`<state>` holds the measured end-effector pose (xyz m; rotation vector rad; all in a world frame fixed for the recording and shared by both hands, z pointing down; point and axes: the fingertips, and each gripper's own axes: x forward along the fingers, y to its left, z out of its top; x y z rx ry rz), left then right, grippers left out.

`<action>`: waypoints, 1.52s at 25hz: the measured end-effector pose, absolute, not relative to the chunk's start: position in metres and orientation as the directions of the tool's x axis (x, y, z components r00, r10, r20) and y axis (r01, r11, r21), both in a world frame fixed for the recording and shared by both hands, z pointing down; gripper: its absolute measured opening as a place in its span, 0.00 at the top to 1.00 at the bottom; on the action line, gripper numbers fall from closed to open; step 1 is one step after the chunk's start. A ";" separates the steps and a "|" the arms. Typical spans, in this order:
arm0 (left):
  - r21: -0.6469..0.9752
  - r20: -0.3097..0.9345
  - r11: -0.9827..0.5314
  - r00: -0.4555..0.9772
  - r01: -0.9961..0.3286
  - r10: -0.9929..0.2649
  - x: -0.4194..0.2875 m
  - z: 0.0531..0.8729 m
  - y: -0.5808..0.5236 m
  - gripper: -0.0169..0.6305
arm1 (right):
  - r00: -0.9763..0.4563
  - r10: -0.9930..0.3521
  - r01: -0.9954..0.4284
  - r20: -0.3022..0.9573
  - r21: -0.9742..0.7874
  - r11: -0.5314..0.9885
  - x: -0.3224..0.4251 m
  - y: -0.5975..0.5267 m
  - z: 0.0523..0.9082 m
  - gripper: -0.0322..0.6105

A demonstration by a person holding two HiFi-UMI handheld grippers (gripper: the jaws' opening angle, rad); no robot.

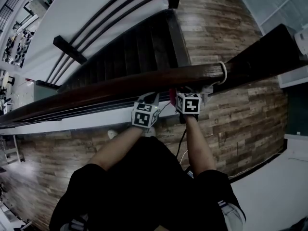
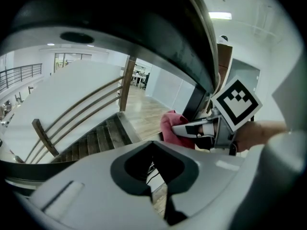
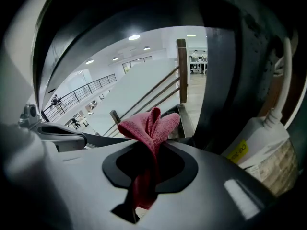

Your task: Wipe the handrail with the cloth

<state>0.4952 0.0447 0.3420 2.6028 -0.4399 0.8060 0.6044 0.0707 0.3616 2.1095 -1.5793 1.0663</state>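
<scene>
Handrail (image 1: 120, 85): a dark wooden rail crossing the head view from the lower left edge up to the right of centre; in both gripper views its dark underside arches over the top of the frame.
Left gripper (image 2: 154, 186): jaws pressed together with nothing between them; in the head view its marker cube sits just below the rail, slightly left of centre.
Right gripper (image 3: 144, 176): jaws pinching the cloth; in the head view it sits just right of the left gripper, tucked under the rail's lower edge.
Cloth (image 3: 148, 128): pink-red, folded, one end standing above the right gripper's jaws and the other hanging down through them. In the head view only a sliver shows, between the two grippers at the rail's lower edge; I cannot tell whether it touches the rail.
Stairs (image 1: 139, 47): dark treads in the upper middle of the head view, beyond the rail.
Floor (image 1: 240, 124): wood planks, at the right and lower left of the head view.
White cable (image 1: 224, 72): looped round the rail, right of the grippers.
</scene>
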 end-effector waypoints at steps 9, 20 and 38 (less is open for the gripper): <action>0.263 0.588 -0.888 0.793 -0.378 -0.163 0.496 0.343 0.051 0.97 | 0.177 -0.694 -0.865 0.698 -0.226 -0.448 0.621 0.087 0.367 0.86; 0.274 0.581 -0.885 0.798 -0.375 -0.158 0.480 0.340 0.052 0.97 | 0.215 -0.702 -0.682 0.679 -0.410 -0.606 0.627 0.109 0.373 0.86; 0.348 0.444 -0.922 0.896 -0.167 0.006 0.405 0.312 0.051 0.97 | 0.500 -0.658 -0.589 0.563 -0.336 -0.735 0.509 0.160 0.342 0.87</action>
